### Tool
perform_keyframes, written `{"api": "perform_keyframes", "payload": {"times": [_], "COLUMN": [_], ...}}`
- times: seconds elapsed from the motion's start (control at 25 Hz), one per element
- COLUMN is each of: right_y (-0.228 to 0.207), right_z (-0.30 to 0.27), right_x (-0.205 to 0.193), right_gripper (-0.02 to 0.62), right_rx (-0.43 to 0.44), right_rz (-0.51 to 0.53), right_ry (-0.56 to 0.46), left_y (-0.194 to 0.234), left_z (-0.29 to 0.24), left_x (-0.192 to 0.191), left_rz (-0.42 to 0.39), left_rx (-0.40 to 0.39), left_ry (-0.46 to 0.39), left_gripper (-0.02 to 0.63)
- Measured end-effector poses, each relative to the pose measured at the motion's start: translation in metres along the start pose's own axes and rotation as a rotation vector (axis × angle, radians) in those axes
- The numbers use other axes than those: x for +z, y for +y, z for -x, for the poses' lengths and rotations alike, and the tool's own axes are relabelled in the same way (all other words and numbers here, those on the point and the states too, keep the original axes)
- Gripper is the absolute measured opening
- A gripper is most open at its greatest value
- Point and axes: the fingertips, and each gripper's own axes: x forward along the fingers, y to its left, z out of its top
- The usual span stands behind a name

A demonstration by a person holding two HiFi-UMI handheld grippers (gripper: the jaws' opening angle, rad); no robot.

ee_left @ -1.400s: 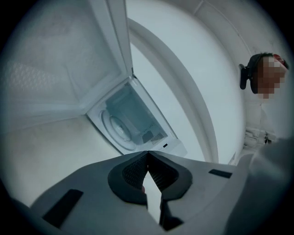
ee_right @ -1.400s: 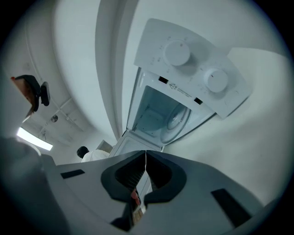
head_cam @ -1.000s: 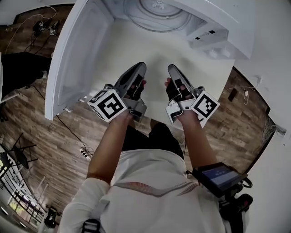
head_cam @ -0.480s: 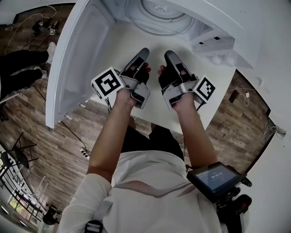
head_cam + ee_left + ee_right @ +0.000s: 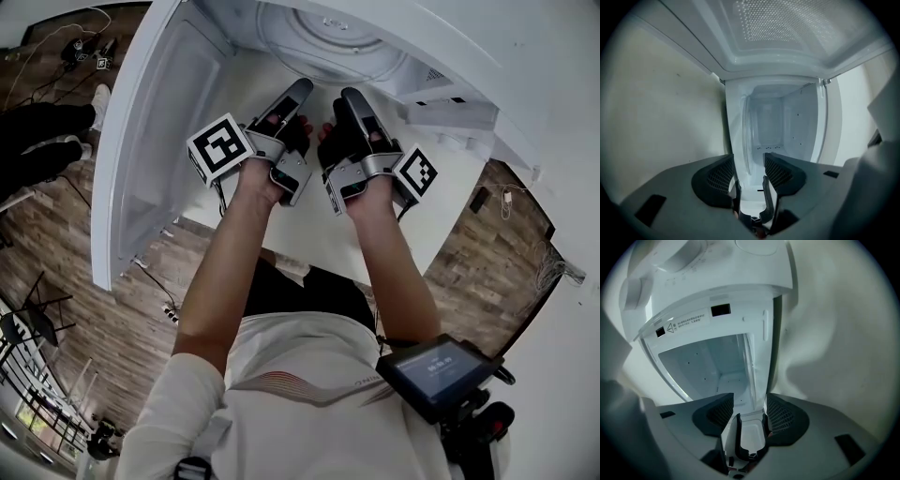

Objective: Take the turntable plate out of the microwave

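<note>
Left claw (image 5: 300, 89) and right claw (image 5: 349, 96) side by side at the open microwave (image 5: 441, 37) mouth, both have just been opening, now wide and empty; turntable plate (image 5: 319, 49) sits inside, just beyond them.

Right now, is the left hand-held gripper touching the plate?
Apart. Left gripper view: the hand-held gripper, jaws just opened, shows gaps beside the plate rim.
</note>
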Motion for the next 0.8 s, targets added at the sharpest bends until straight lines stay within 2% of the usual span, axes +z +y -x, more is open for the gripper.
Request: {"api": "perform_keyframes", "payload": {"times": [0.2,0.36,0.8], "right_y": [-0.003,-0.005,-0.007], "right_z": [-0.004,-0.031,-0.036], "right_x": [0.011,0.014,0.019], "right_gripper": [0.213,0.213,0.212], "right_rx": [-0.014,-0.032,-0.017], "right_rz": [0.000,0.001,-0.006], "right_ry": [-0.016,-0.026,-0.054], "left_y": [0.011,0.011,0.005], "left_z": [-0.013,-0.028,-0.041], "left_x": [-0.003,0.018,0.019], "left_rz": [0.047,0.069,0.065], "left_rx": [0.030,0.025,0.006], "left_ry": [0.016,0.027,0.050], "left_gripper": [0.213,0.213,0.207]}}
